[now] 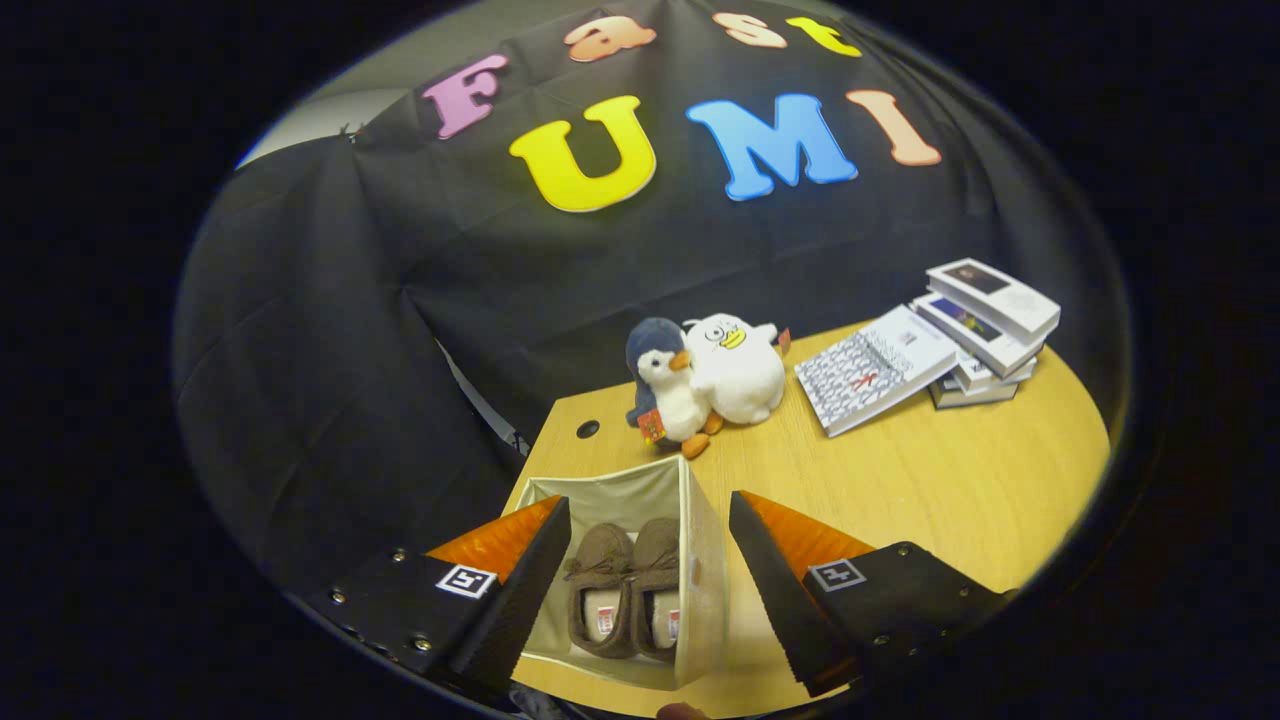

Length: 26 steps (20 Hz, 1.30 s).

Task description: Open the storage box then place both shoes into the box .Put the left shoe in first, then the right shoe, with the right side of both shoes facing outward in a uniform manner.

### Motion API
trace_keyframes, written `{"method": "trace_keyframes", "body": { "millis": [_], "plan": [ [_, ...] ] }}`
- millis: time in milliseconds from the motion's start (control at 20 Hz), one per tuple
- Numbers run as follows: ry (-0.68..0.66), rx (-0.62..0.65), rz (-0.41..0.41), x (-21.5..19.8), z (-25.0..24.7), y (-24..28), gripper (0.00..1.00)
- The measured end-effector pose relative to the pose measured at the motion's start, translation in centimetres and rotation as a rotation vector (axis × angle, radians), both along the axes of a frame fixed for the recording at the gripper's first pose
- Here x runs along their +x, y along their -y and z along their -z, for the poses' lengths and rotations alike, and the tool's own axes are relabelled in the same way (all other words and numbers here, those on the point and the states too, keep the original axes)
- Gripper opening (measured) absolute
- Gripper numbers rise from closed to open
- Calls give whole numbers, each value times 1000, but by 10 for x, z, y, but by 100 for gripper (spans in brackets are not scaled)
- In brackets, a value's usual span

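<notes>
Both shoes (628,590) sit in the box (700,560) at 6 o'clock, jaws wide open w/ nothing held, so just back away gently.

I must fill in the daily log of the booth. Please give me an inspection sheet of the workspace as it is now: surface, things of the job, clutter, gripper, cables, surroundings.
Surface: light wooden table with a small round hole near its far corner.
Job's things: open fabric storage box between the fingers; two brown shoes lie side by side inside it.
Clutter: penguin plush leaning on a white duck plush beyond the box; a pile of books further along the table, one patterned book leaning against it.
Gripper: gripper open, above the box, holding nothing.
Cables: nothing seen.
Surroundings: black cloth wall behind the table.
</notes>
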State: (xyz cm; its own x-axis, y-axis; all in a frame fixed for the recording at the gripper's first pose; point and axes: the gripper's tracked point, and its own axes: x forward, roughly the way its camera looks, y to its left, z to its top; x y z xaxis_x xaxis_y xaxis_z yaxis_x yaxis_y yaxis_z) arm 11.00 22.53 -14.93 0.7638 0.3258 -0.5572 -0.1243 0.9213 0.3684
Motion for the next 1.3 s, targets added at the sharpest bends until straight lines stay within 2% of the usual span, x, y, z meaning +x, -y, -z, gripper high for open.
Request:
{"method": "trace_keyframes", "body": {
  "millis": [300, 500, 700, 950, 1300],
  "plan": [
    [247, -155, -28, -19, -62, 43, 98],
    [319, -189, 1, -33, -83, 74, 98],
    [395, -250, 49, -38, -97, 119, 98],
    [484, -301, 157, -43, -110, 182, 97],
    [508, -298, 231, -49, -110, 230, 97]
  ]
}}
